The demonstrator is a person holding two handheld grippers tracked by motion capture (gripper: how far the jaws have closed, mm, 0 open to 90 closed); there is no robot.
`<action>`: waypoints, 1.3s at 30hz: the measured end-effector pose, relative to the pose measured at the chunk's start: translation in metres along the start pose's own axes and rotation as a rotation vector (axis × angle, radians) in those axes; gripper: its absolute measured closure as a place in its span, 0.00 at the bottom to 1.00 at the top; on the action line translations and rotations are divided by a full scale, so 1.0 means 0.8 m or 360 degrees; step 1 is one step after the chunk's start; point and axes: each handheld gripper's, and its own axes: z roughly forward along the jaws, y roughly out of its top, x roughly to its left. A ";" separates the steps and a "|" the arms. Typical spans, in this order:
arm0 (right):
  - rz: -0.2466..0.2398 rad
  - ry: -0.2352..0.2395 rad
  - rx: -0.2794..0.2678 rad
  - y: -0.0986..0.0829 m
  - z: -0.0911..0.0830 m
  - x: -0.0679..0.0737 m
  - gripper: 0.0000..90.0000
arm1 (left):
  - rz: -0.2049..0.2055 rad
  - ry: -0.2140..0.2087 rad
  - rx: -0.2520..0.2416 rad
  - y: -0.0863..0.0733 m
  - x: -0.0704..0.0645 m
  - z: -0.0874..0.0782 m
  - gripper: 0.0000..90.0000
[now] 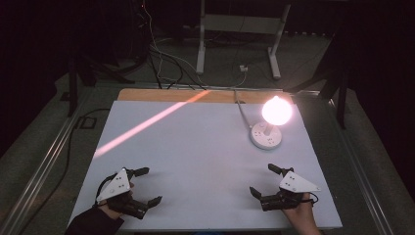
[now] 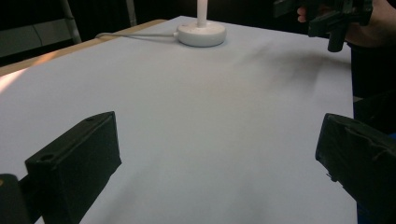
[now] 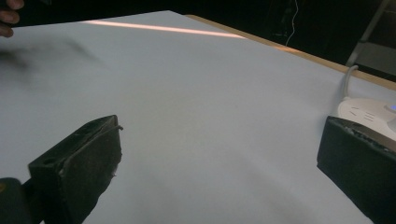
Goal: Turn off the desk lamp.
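A lit lamp with a glowing round bulb (image 1: 277, 110) stands on a white round base (image 1: 265, 135) at the table's right back; the base (image 2: 201, 33) appears far off in the left gripper view, and its edge (image 3: 369, 112) shows in the right gripper view. My left gripper (image 1: 145, 186) rests open at the front left of the white table (image 1: 195, 156), nothing between its jaws. My right gripper (image 1: 263, 180) is open at the front right, also with nothing in it. In the left gripper view, the right gripper (image 2: 327, 21) and its hand appear at top right.
A white cable (image 1: 240, 105) runs from the lamp base to the table's back edge. A wooden strip (image 1: 161, 95) borders the back of the table. A band of orange light (image 1: 147, 125) crosses the left half. Dark floor, cables and a desk frame (image 1: 240, 34) lie beyond.
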 end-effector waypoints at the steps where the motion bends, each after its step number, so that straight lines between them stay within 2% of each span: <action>1: 0.0001 0.0002 0.0002 0.000 0.000 0.000 0.00 | 0.0000 0.0003 0.0005 0.000 0.000 0.000 0.01; 5: 0.0000 0.0008 0.0007 0.000 0.001 0.000 0.00 | -0.0011 0.0007 -0.0021 0.000 0.001 -0.002 0.01; 10: -0.0012 0.0012 -0.0003 0.001 0.000 0.001 0.00 | -0.0006 0.0000 -0.0022 0.000 0.000 -0.002 0.01; 28: 0.0018 0.0068 0.0006 0.004 -0.001 0.002 0.00 | -0.0006 0.0004 -0.0030 0.001 0.000 -0.003 0.01; 32: 0.0011 0.0054 -0.0017 0.010 -0.001 0.001 0.00 | -0.0010 0.0006 -0.0024 0.000 0.001 -0.003 0.01; 39: 0.0014 -0.0002 -0.0126 0.028 -0.011 -0.005 0.00 | -0.0012 0.0006 -0.0023 0.001 0.000 -0.002 0.01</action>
